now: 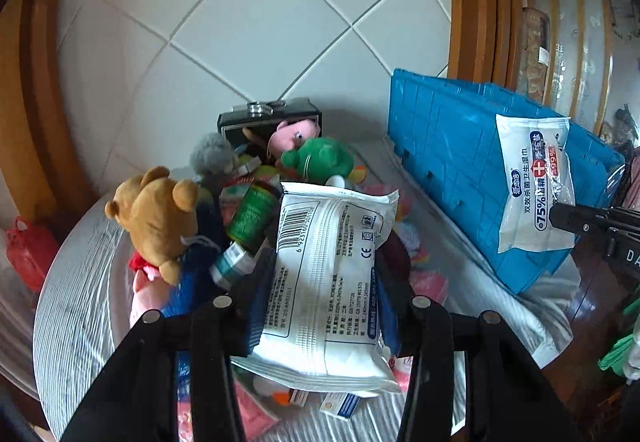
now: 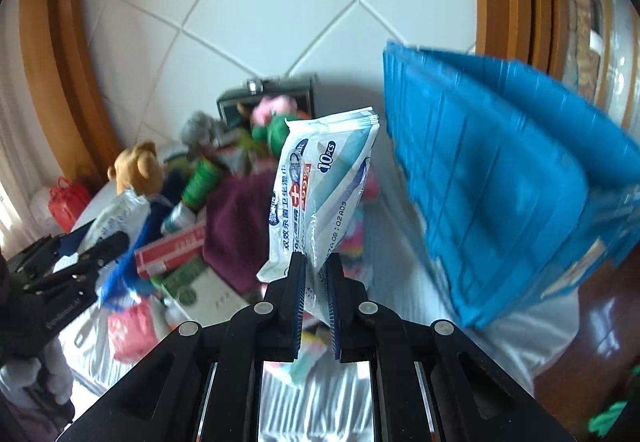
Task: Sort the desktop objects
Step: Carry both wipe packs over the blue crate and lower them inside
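Both grippers carrying soft packs

Right gripper [image 2: 316, 270] pinches the wipes pack [image 2: 324, 186] by its floppy edge (light, slippery); left gripper [image 1: 320, 274] clamps a mask pack [image 1: 324, 278], blue crate [image 1: 460, 162] at 2 o'clock.

2 wipe packs [image 1: 320, 282] [image 1: 536, 182], 1 blue crate [image 1: 460, 162], 4 plush toys [image 1: 160, 218].
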